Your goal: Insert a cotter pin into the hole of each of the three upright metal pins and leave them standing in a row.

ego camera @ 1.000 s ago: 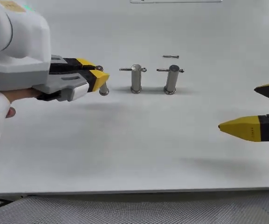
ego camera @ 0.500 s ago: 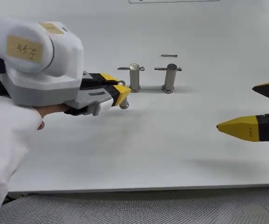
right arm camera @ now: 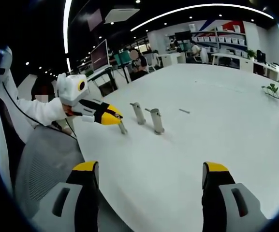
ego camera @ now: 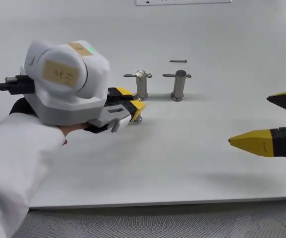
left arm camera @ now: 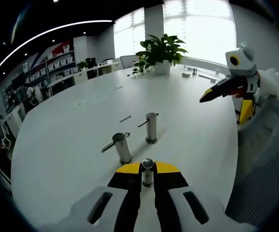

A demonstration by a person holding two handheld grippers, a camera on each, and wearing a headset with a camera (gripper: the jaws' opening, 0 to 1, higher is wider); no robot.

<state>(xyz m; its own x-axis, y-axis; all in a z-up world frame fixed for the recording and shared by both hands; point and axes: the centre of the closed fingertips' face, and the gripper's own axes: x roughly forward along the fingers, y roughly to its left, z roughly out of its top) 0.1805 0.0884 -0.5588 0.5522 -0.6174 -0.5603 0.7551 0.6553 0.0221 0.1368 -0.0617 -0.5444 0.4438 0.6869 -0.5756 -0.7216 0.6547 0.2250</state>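
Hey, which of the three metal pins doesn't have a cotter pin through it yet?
The pin held in the left gripper. The other two pins, standing free on the table, each have a cotter pin through the top; this one shows none.

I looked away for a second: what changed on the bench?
The left gripper, shut on the third pin, moved it right, to just in front of the row. The right gripper stayed open; the fitted pins and the loose cotter pin stayed put.

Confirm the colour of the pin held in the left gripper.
Bare silver metal, shiny. The pin shows best in the left gripper view.
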